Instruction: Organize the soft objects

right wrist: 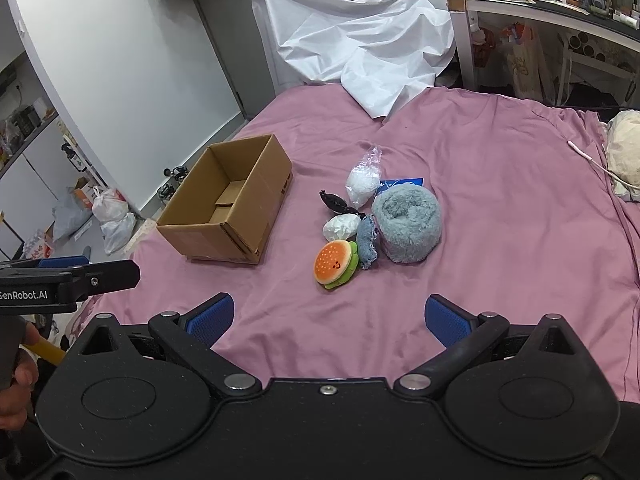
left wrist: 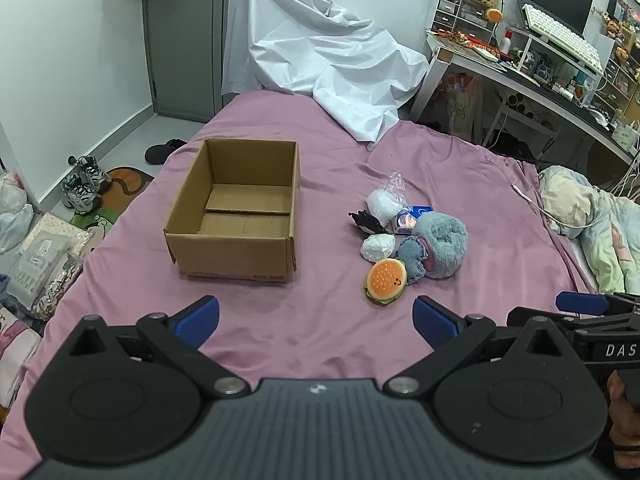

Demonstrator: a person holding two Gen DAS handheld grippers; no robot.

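An open, empty cardboard box point(left wrist: 236, 216) point(right wrist: 228, 204) sits on the pink bed sheet. To its right lies a pile of soft things: a burger plush point(left wrist: 386, 280) point(right wrist: 334, 264), a fluffy grey-blue roll point(left wrist: 442, 238) point(right wrist: 408, 220), a blue denim scrap point(left wrist: 412, 258) point(right wrist: 366, 242), a white wad point(left wrist: 378, 246) point(right wrist: 340, 227), a clear bag of white stuffing point(left wrist: 386, 202) point(right wrist: 363, 182) and a black frilly piece point(left wrist: 366, 222) point(right wrist: 334, 202). My left gripper point(left wrist: 316, 322) is open and empty, near the front of the bed. My right gripper point(right wrist: 328, 318) is open and empty, just short of the burger.
A crumpled white sheet point(left wrist: 320, 56) covers something at the far end of the bed. A cluttered desk point(left wrist: 540, 60) stands at the right, a bundled quilt point(left wrist: 588, 216) with a white cable at the bed's right edge. Shoes and bags point(left wrist: 80, 184) lie on the floor at left.
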